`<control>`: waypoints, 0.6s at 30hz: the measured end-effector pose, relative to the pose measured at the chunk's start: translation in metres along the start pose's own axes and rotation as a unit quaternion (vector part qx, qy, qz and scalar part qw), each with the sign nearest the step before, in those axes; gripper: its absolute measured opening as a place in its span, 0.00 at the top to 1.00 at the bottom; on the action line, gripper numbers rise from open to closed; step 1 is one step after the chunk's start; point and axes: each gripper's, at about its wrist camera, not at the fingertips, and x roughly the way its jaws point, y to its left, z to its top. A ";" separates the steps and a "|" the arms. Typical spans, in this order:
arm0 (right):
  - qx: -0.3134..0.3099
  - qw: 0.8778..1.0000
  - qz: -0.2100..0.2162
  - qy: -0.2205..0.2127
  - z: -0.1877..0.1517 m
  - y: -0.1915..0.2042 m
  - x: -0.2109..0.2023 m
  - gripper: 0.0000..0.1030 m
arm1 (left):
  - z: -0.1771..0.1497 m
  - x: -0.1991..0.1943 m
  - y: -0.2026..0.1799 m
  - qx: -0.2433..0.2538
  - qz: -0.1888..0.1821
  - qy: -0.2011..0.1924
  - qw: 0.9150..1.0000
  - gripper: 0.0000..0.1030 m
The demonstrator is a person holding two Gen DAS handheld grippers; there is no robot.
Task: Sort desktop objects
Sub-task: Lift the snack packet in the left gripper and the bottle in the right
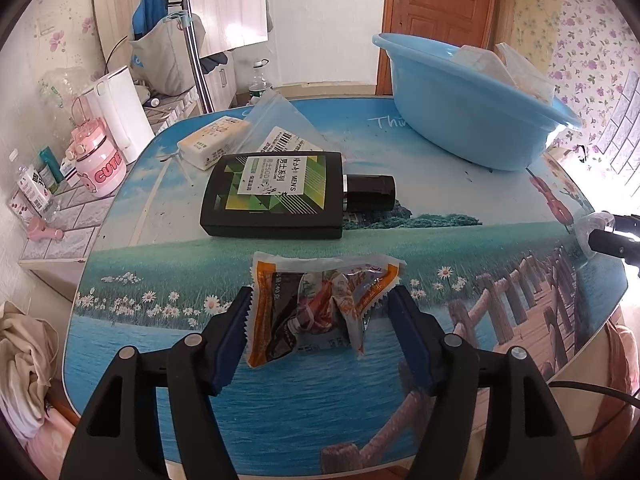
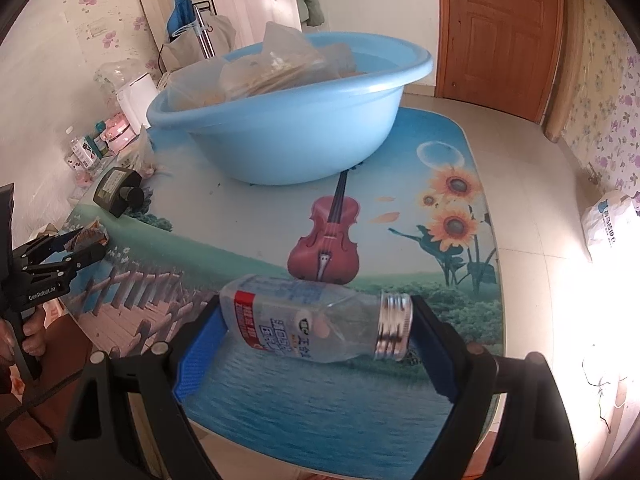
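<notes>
My left gripper (image 1: 320,312) is closed on an orange snack packet (image 1: 316,308), held by its two side edges above the picture-printed table (image 1: 280,400). My right gripper (image 2: 316,320) grips a clear jar with a silver screw neck (image 2: 320,320) lying sideways between the blue pads. A blue plastic basin (image 1: 464,112) holding plastic bags stands at the far right of the table; it also shows in the right wrist view (image 2: 288,120). A black flat bottle (image 1: 280,196) lies beyond the packet. The left gripper also shows in the right wrist view (image 2: 80,246).
A white soap-like pack (image 1: 212,140) and a clear zip bag (image 1: 276,128) lie behind the black bottle. A side counter at the left carries a white kettle (image 1: 120,112) and a pink jar (image 1: 100,160). A brown door (image 2: 496,28) is behind.
</notes>
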 end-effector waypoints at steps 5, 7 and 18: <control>-0.001 1.000 0.004 -0.001 0.001 0.001 0.002 0.13 | 0.001 0.002 0.001 -0.004 0.003 -0.002 1.000 0.28; -0.002 1.000 0.005 -0.005 0.001 0.002 0.001 0.12 | 0.001 0.003 0.001 -0.004 0.003 -0.002 1.000 0.27; 0.018 1.000 -0.012 0.002 0.001 0.006 0.009 0.09 | 0.002 -0.001 0.000 0.006 0.000 -0.014 1.000 0.56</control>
